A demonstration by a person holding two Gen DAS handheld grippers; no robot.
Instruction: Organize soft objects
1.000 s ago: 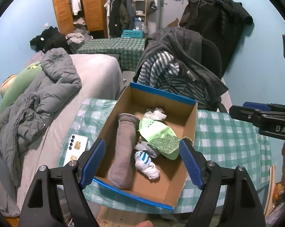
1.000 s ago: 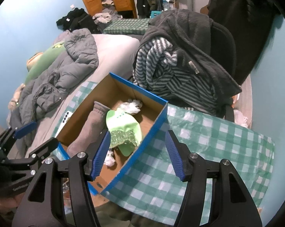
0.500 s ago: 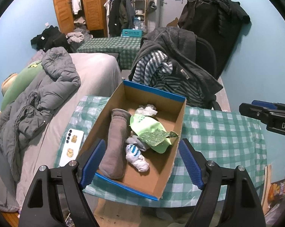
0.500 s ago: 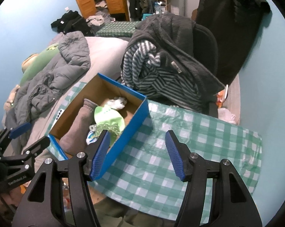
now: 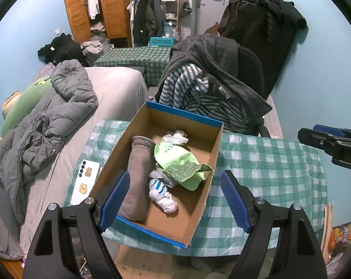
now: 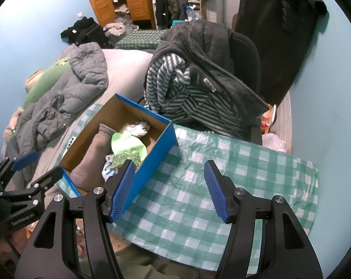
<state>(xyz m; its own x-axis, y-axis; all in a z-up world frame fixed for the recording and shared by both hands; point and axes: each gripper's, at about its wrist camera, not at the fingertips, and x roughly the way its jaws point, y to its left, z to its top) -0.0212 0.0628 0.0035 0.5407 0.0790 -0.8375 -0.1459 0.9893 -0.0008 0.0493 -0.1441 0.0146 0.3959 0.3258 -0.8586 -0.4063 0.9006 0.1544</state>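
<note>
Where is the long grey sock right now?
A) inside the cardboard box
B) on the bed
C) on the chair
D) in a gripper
A: the grey sock lies inside the cardboard box, next to the green cap, and neither gripper holds it.

You see a matt brown cardboard box point(image 5: 175, 125) with glossy blue outer faces on the table's crinkled, shiny green-checked plastic cloth point(image 5: 268, 162).
</note>
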